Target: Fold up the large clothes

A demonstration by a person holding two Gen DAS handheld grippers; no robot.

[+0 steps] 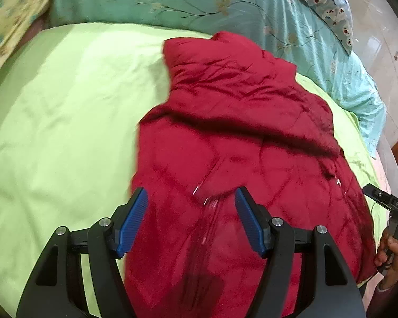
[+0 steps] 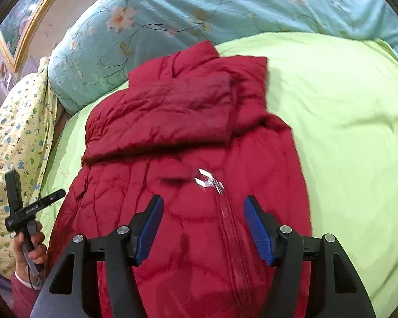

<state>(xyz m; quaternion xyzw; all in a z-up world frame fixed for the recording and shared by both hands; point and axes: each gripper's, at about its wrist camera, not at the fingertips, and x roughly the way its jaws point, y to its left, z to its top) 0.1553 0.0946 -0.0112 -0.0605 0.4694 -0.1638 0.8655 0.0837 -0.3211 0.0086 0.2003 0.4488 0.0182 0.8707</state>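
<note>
Red jacket lies zipper-up on the green bedsheet, sleeves already crossed over its chest. Both grippers, left and right, hover above its lower half, jaws wide, holding nothing. Next, probably: grab the hem and fold it upward. Open sheet either side; quilt crowds the collar.

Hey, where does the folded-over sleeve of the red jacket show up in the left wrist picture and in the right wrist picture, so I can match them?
Left wrist view: the sleeve lies across the red jacket above centre, running toward the right edge.
Right wrist view: the sleeve lies across the jacket left of centre, above the fingers.
Shared landmark: the shiny zipper pull, just below the sleeve in both views.
</note>
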